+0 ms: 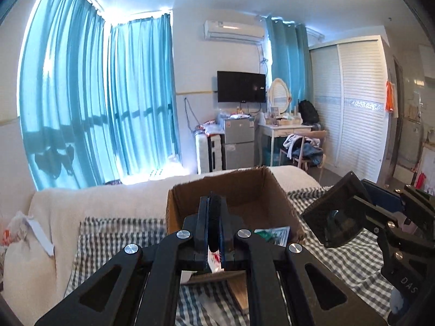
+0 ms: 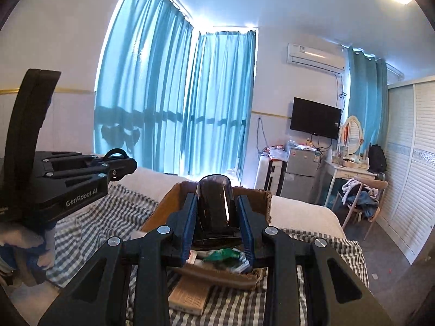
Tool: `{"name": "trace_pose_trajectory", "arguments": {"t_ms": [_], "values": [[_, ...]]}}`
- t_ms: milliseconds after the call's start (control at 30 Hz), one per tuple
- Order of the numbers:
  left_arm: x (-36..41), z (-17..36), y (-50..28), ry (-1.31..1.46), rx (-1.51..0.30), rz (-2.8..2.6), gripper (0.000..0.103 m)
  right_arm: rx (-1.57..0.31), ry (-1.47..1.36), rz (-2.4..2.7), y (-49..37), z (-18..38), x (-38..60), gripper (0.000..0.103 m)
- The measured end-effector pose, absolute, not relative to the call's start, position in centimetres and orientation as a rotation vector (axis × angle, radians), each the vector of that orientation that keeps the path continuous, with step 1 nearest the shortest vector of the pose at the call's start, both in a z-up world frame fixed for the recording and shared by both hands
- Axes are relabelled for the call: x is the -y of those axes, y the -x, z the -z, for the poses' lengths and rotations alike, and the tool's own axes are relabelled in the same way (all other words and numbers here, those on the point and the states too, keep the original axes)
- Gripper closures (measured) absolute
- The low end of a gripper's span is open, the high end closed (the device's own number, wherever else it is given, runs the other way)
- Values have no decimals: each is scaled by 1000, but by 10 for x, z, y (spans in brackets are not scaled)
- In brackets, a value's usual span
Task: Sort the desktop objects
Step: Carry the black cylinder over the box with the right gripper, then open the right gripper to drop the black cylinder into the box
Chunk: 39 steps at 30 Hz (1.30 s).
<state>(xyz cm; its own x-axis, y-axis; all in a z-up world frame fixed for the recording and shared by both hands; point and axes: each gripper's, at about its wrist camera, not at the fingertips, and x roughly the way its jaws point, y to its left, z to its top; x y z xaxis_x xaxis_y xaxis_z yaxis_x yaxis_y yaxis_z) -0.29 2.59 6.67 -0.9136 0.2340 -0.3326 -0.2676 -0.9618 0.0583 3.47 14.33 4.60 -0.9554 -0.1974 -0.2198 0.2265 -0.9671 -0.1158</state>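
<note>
Right gripper (image 2: 217, 225), nearest in its own wrist view, has its blue-padded fingers (image 2: 189, 225) clamped on a glossy black cylindrical container (image 2: 213, 206), long axis running forward along the fingers and tilted up, far end over the brown open-topped cardboard box (image 2: 261, 198). The box sits on the grey-white checked cloth (image 2: 339, 247) directly ahead of and below this gripper; white-green packets (image 2: 225, 256) already lie inside it, and a flat tan wooden-looking slab (image 2: 187, 294) sits on the cloth at the box's near side. Left gripper (image 1: 214, 217) is pinched narrow on a thin black ribbed disc-like item (image 1: 216, 222), held edge-on, also aimed at the box, near wall just below the tips. In the right view it hangs left of the box. Judgement: right is better placed; its next move is a short forward-down drop into the box, keeping the cylinder clear of the near wall.
</note>
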Motion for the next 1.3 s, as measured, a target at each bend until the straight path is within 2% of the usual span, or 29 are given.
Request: {"name": "trace_pose_trajectory", "arguments": {"t_ms": [233, 467, 767, 933, 1300], "values": [[-32, -65, 27, 441, -147, -2828, 97, -229, -298, 2912, -10, -46, -140, 74], [-38, -36, 72, 555, -96, -2800, 97, -239, -321, 2926, 27, -32, -140, 74], [-53, 16, 126, 710, -106, -2755, 97, -182, -474, 2912, 92, 13, -152, 74], [-50, 47, 149, 810, -76, -2735, 97, -212, -558, 2889, 113, 43, -146, 74], [-51, 81, 170, 906, -78, -2725, 97, -188, -664, 2893, 139, 76, -152, 73]]}}
